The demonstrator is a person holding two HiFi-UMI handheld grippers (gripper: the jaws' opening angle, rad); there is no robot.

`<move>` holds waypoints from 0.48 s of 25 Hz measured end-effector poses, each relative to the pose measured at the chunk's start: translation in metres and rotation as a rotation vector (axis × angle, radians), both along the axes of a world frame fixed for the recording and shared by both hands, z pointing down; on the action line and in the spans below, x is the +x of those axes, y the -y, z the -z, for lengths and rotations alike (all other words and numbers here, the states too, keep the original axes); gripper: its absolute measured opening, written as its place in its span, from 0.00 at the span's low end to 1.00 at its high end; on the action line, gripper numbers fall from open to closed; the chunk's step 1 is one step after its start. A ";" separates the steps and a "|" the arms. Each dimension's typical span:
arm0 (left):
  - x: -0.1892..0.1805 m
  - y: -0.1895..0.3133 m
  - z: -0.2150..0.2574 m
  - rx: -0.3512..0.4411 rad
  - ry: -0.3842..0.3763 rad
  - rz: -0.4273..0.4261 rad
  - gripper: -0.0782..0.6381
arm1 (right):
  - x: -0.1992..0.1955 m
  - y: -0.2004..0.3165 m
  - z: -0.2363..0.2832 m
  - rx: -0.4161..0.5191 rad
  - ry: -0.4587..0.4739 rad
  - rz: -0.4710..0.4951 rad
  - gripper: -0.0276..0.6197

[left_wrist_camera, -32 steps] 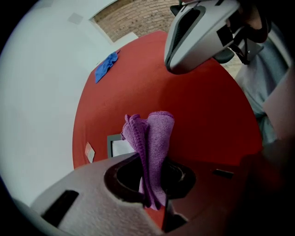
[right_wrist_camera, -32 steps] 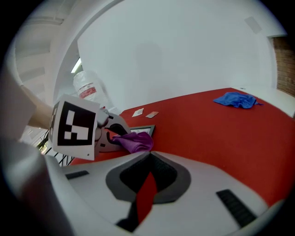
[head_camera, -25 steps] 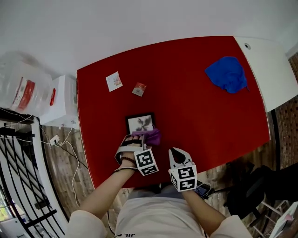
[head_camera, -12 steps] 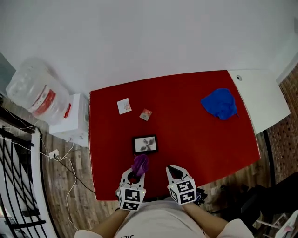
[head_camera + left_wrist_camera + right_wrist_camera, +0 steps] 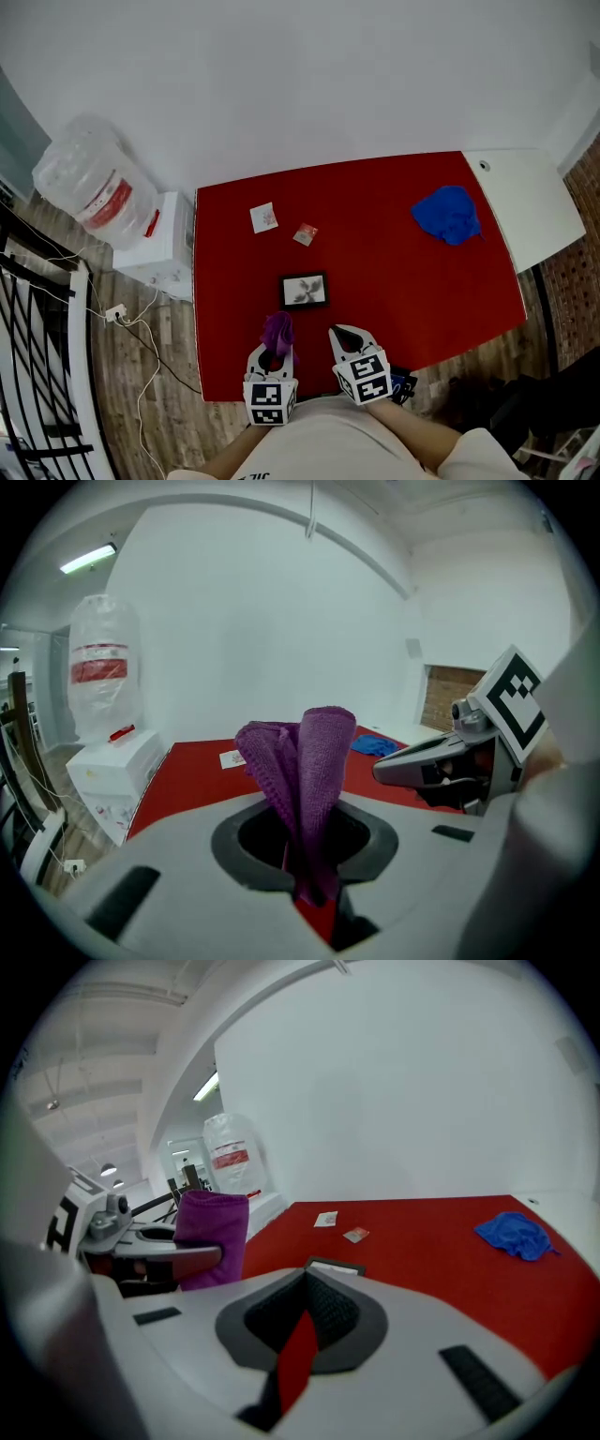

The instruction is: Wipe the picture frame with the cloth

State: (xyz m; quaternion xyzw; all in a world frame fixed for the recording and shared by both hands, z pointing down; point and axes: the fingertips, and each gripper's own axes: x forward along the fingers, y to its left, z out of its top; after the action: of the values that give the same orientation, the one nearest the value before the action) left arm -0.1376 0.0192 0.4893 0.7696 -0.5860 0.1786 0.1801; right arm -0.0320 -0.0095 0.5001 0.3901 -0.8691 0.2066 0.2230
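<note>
Red table [image 5: 422, 281] spreads below us, and the frame [image 5: 304, 291] lies flat on it near the front edge. Our left gripper [image 5: 271, 354] has its jaws pinched on the cloth [image 5: 277, 330], which stands bunched up just short of the frame. Our right gripper [image 5: 343, 337] hovers beside it, jaws pressed together on nothing. A blue rag [image 5: 448, 214] lies well apart, far right.

Your purple cloth [image 5: 314, 761] looked like nubby microfibre, matt and rough. The tabletop [image 5: 403, 281] was smooth flat red, hardly any shine. The picture frame [image 5: 304, 291] had a dark matt rim (couldn't tell wood or plastic). Your left gripper [image 5: 272, 352] and right gripper [image 5: 340, 331] had matt grey plastic shells. The blue rag [image 5: 448, 214] was soft crumpled cloth, and the floor [image 5: 169, 422] looked like wood planks.
</note>
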 end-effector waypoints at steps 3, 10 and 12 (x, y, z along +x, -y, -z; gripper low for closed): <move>-0.001 0.002 0.002 0.006 0.012 -0.007 0.19 | -0.005 0.000 0.001 0.006 -0.009 0.014 0.05; 0.001 0.006 0.001 0.002 0.017 -0.021 0.19 | -0.003 0.003 0.004 0.017 -0.007 0.007 0.05; 0.003 0.007 0.000 0.000 0.020 -0.029 0.19 | -0.002 0.003 0.004 0.016 -0.008 0.004 0.05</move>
State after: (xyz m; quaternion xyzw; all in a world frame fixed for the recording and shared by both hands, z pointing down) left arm -0.1347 0.0121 0.4895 0.7763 -0.5766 0.1887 0.1715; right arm -0.0335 -0.0129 0.4965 0.3912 -0.8706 0.1976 0.2237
